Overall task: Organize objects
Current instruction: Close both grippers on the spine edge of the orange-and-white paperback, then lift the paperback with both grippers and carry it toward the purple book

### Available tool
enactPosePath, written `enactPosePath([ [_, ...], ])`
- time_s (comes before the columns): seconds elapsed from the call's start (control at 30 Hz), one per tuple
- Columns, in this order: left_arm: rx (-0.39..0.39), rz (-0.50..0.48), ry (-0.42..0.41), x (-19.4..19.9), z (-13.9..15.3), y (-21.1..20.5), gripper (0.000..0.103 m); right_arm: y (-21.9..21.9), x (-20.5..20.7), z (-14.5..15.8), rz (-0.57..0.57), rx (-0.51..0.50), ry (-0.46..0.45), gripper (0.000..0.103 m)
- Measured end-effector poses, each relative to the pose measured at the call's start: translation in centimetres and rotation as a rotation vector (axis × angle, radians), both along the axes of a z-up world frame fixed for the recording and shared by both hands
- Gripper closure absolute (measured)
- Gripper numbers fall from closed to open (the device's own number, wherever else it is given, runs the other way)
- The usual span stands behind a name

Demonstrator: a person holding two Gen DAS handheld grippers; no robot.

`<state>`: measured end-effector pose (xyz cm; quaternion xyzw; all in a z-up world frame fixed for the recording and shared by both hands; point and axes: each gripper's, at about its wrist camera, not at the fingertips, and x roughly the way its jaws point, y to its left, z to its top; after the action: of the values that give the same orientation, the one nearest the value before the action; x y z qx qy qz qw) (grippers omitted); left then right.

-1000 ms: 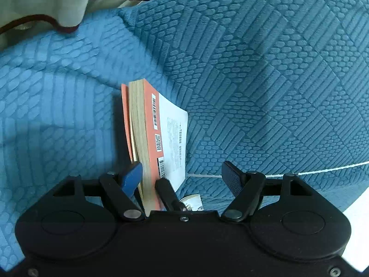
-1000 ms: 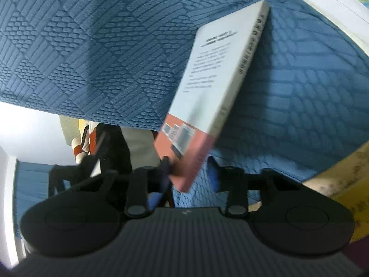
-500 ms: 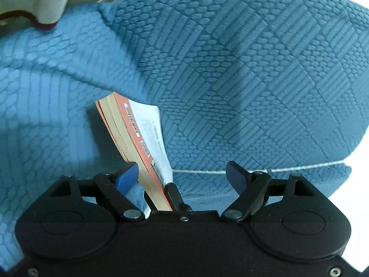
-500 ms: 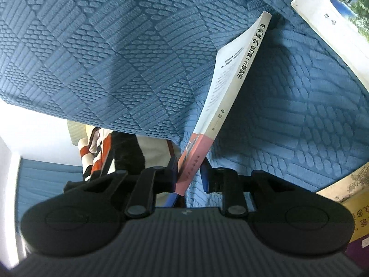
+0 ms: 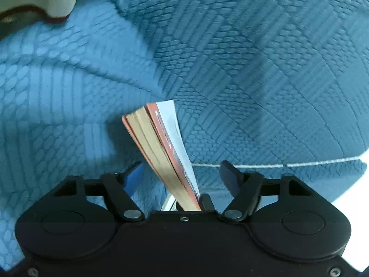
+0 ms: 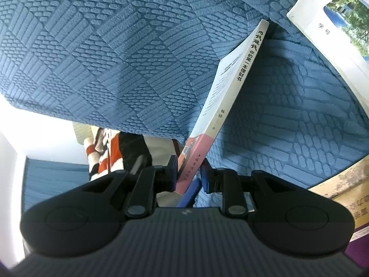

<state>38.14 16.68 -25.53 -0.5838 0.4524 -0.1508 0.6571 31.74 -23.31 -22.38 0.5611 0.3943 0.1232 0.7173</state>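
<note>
The paperback book (image 6: 227,97), white-covered with a pink band at its lower end and black characters running down its spine, is standing on edge and leaning away over the blue quilted sofa (image 6: 103,57), its far top corner tucked in close to the crease where the seat cushion is meeting the backrest. The right gripper (image 6: 189,173) is pinching the pink end of that book, one pad pressing on each cover, so the jaws are standing close together with only the book's thickness between them. In the left wrist view the same book (image 5: 161,147) is showing its tan page edges and salmon cover, tilting up and to the left between the fingers of the left gripper (image 5: 180,168); those jaws have just been closing in, yet they are standing apart with clear space on both sides of the book, and neither pad is touching it. The blue fingertips (image 5: 133,175) are hanging just above the seat cushion near its front edge, where a thin white piping line (image 5: 288,165) is running along the fabric. Off to the right of the seat, a large white book (image 6: 327,37) with a landscape photo is lying near the backrest, and a yellowish book (image 6: 341,198) is lying at the right front edge. Beyond the sofa's left end, a striped orange-and-white cloth (image 6: 101,152) is hanging in the background
</note>
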Motion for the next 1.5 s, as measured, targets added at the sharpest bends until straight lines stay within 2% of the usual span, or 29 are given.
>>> enactPosePath([
  [0.17,0.07,0.03,0.047,0.7,-0.9,-0.7,0.051,-0.4,-0.8,0.0,0.002,-0.005,0.01,0.079],
  [0.43,0.087,0.066,0.07,1.0,-1.6,-0.9,0.07,-1.3,-1.6,0.5,-0.007,-0.007,0.002,0.08],
  [0.53,0.134,0.056,0.047,1.2,-1.2,-1.3,0.075,-1.4,-2.0,0.4,-0.021,-0.012,0.004,0.08],
  [0.6,0.151,0.025,0.039,1.5,-1.0,-2.1,0.081,-1.8,-2.3,0.3,-0.029,-0.016,0.009,0.08],
  [0.7,0.169,0.03,0.023,1.5,-0.5,-2.4,0.086,-2.2,-2.4,-0.1,-0.034,-0.017,0.035,0.08],
  [0.93,0.2,0.014,-0.01,1.1,1.0,-3.1,0.089,-3.1,-3.0,-0.9,-0.068,-0.01,0.059,0.073],
  [1.0,0.214,-0.001,-0.005,1.5,0.9,-3.6,0.09,-3.0,-3.3,-1.3,-0.094,0.008,0.078,0.059],
  [1.03,0.213,0.0,0.002,1.4,0.9,-3.6,0.091,-2.8,-3.4,-1.6,-0.099,0.019,0.089,0.056],
  [1.17,0.206,0.002,0.013,1.1,0.9,-3.5,0.091,-2.0,-3.6,-2.1,-0.093,0.017,0.093,0.058],
  [1.27,0.205,0.009,0.01,0.7,1.4,-3.2,0.091,-1.8,-3.9,-1.8,-0.092,0.001,0.077,0.071],
  [1.37,0.209,0.004,-0.008,0.2,2.4,-3.2,0.089,-2.1,-3.7,-0.7,-0.1,0.0,0.032,0.076],
  [1.5,0.216,0.009,-0.021,-0.5,3.3,-3.3,0.087,-2.2,-3.7,1.6,-0.07,-0.047,-0.008,0.075],
])
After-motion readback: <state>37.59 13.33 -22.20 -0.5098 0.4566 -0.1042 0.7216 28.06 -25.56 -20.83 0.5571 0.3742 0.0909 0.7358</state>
